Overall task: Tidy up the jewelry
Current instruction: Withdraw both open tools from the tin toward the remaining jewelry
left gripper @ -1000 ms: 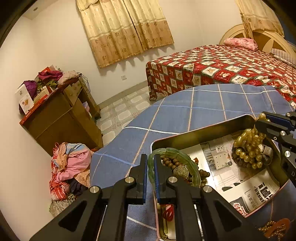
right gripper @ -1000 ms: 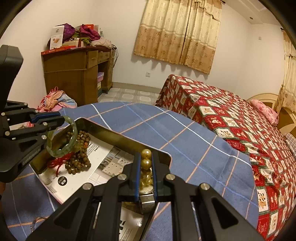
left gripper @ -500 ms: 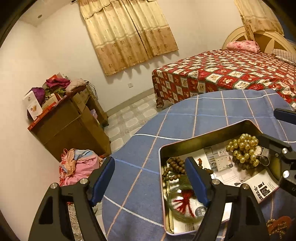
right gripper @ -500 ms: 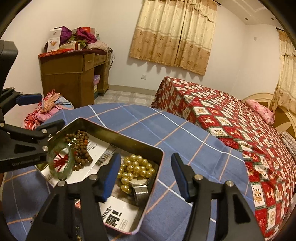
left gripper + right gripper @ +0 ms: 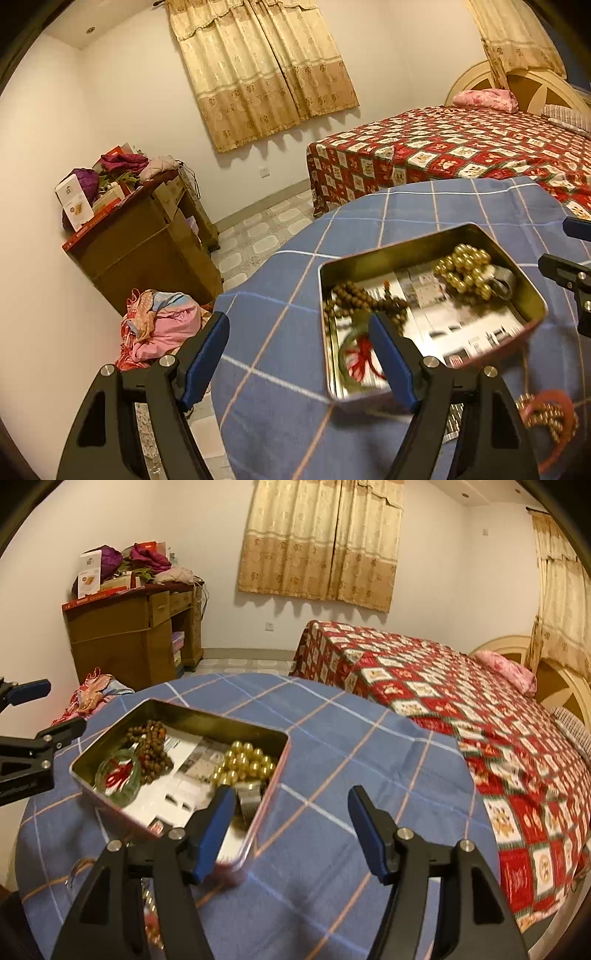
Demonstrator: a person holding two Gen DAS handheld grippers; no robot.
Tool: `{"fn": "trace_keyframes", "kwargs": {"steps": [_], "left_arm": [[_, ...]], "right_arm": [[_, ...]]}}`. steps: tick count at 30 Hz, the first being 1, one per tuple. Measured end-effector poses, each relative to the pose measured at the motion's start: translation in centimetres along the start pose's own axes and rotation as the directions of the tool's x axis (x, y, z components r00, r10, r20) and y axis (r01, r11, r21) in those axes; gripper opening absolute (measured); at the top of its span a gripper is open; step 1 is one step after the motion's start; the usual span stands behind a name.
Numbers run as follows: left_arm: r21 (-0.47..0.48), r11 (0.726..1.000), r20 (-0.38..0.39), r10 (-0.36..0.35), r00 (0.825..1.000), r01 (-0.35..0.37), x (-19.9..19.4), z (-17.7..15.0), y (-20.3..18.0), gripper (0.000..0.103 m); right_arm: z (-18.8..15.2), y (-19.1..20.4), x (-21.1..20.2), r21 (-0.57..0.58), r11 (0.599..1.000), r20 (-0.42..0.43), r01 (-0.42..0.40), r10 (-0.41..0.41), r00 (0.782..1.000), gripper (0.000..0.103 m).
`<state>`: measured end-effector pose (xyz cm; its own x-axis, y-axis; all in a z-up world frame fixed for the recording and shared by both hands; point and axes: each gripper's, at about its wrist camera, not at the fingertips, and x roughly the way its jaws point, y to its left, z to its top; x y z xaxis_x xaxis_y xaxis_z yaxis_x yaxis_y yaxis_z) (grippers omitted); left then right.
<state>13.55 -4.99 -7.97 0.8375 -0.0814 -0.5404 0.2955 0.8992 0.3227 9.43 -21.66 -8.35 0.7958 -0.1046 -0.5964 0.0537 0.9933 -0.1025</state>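
Rectangular metal tin (image 5: 192, 716), round gold beads (image 5: 245, 762)

bare cloth (image 5: 369, 760) right, tin (image 5: 284, 753) left

Left wrist view from the tin's (image 5: 432, 243) left, right wrist view from its right, both close, angled down

Warm, dim indoor light tints both views yellow; the curtains (image 5: 266, 70) cast scalloped wall shadows, fisheye edges bend and darken, and the tin (image 5: 428, 306) is motion-blurred.
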Motion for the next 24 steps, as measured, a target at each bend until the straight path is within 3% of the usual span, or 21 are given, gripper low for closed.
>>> {"fn": "trace_keyframes", "kwargs": {"steps": [4, 13, 24], "left_arm": [[0.007, 1.0, -0.006, -0.009, 1.0, 0.009, -1.8, -2.0, -0.5, 0.078], [0.014, 0.998, -0.099, -0.062, 0.993, 0.064, -2.8, -7.1, -2.8, 0.078], [0.04, 0.998, -0.136, -0.042, 0.99, 0.048, -1.6, -8.2, -4.2, 0.078]], "right_arm": [[-1.6, 0.4, -1.2, -0.006, 1.0, -0.009, -0.01, 0.01, 1.0, 0.067], [-6.1, 1.0, -3.5, -0.005, 0.999, -0.061, -0.038, 0.038, 0.997, 0.067], [-7.2, 2.2, -3.6, -0.024, 0.997, -0.078, -0.074, 0.072, 0.994, 0.067]]}}
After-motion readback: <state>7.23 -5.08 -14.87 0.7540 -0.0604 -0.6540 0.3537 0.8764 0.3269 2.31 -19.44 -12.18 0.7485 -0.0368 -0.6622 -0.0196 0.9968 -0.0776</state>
